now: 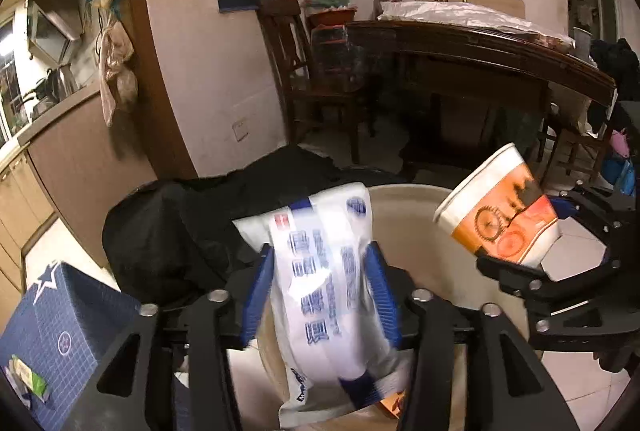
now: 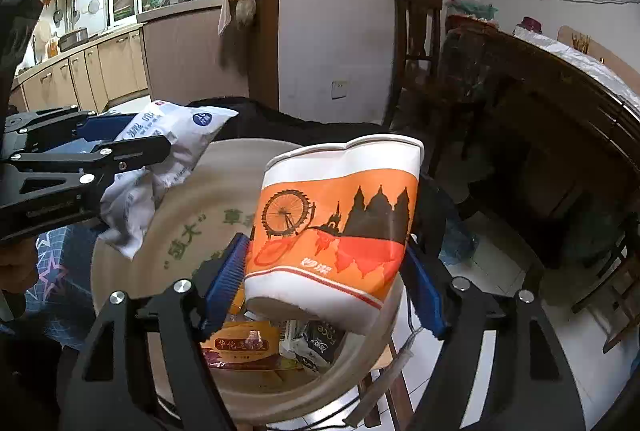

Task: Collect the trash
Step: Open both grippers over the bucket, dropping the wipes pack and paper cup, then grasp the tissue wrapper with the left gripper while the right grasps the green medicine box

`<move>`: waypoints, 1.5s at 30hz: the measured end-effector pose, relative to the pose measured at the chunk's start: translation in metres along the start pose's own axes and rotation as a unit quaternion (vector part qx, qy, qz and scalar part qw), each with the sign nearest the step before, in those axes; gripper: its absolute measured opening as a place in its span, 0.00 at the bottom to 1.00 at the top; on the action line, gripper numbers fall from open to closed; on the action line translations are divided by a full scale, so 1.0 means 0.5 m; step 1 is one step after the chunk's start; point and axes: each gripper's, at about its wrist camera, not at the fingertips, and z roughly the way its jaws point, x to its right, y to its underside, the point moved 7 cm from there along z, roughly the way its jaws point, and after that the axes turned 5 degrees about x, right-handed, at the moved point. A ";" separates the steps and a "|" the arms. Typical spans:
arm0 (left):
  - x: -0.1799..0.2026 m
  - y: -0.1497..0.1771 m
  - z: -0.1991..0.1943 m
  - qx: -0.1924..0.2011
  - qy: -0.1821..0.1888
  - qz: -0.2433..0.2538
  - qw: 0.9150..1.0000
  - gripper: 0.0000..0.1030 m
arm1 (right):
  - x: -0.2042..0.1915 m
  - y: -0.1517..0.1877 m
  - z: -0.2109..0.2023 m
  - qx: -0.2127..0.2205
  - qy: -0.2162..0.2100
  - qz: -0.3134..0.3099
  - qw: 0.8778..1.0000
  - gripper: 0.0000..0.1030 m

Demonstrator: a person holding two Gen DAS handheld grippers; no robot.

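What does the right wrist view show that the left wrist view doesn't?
Right wrist only: the trash already at the bucket's bottom, an orange packet and a dark wrapper, plus green lettering on the bucket's inner wall.
Left wrist only: a blue star-printed box beside the bucket, with a small green-and-white packet on it.
Both: the cream bucket, the white tissue pack between the left gripper's pads, and the orange paper cup between the right gripper's pads, both over the bucket's opening.
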 end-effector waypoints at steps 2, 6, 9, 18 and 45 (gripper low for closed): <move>0.001 -0.013 -0.012 0.021 -0.003 0.006 1.000 0.67 | 0.008 0.002 0.001 0.002 0.001 0.003 1.000 0.80; 0.000 -0.025 -0.027 0.035 -0.006 0.010 0.999 0.69 | 0.016 0.006 -0.003 0.003 0.000 0.007 1.000 0.80; -0.005 -0.022 -0.032 0.034 -0.009 0.003 0.999 0.69 | 0.022 0.005 -0.012 0.008 0.000 0.010 1.000 0.80; -0.044 -0.005 -0.075 0.039 -0.038 -0.003 0.999 0.69 | 0.001 -0.015 -0.033 0.020 -0.006 0.003 1.000 0.80; -0.794 0.419 -0.422 -0.050 -0.314 -0.338 0.886 0.70 | -0.719 -0.183 0.069 0.039 -0.270 -0.184 0.944 0.80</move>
